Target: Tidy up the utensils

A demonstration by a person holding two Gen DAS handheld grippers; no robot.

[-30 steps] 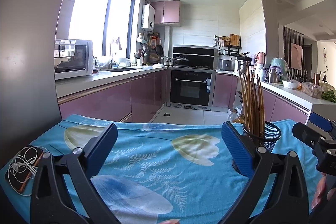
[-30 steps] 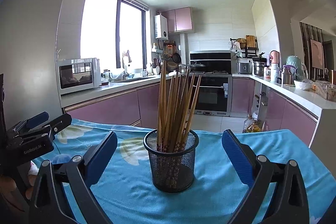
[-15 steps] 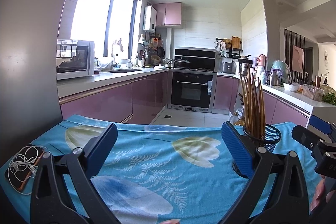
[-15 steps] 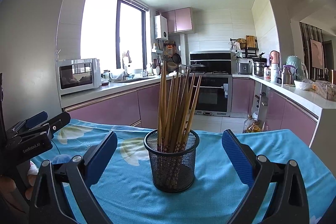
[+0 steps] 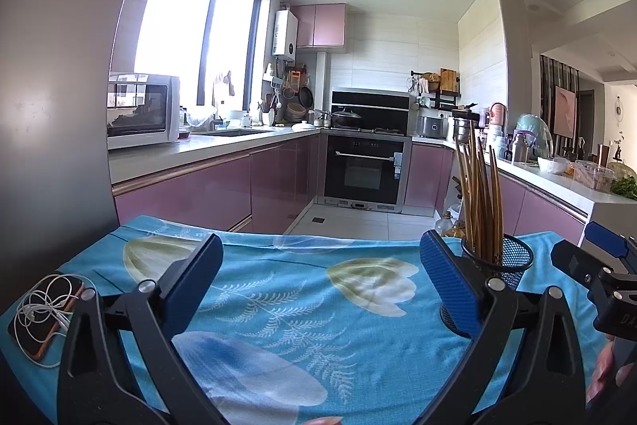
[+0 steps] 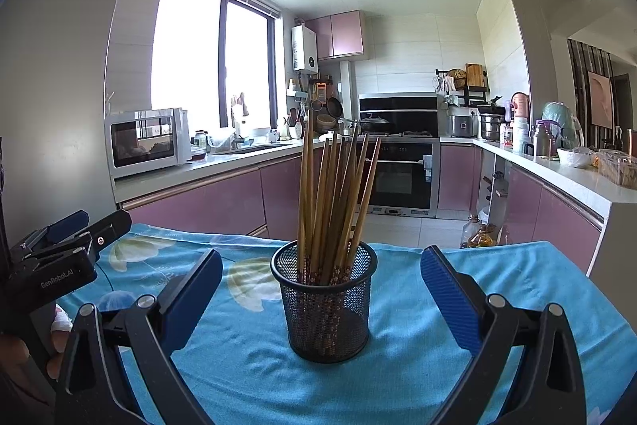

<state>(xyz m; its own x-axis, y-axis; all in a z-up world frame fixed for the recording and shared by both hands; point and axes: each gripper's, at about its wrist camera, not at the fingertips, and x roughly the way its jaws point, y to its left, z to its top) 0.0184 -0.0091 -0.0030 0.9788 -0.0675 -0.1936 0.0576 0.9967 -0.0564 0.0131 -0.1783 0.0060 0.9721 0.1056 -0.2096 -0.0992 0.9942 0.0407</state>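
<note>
home kitchen | oven [image 5: 364, 168], microwave [image 5: 141, 110], pink cabinets [image 6: 346, 34]

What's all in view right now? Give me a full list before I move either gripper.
Mesh holder: one, black, upright mid-table, straight ahead of the right gripper.
Chopsticks: a bundle, brown, standing in the holder; exact count unclear.
Tablecloth: one, blue with a floral print, covering the table.
Phone: one, dark with an orange edge, at the table's left edge.
Earphone cable: one, white, coiled on the phone.
Microwave: one, white, on the left counter.
Oven: one, black, at the far wall.
Left gripper: open, empty, over bare cloth.
Right gripper: open, empty, facing the holder.
</note>
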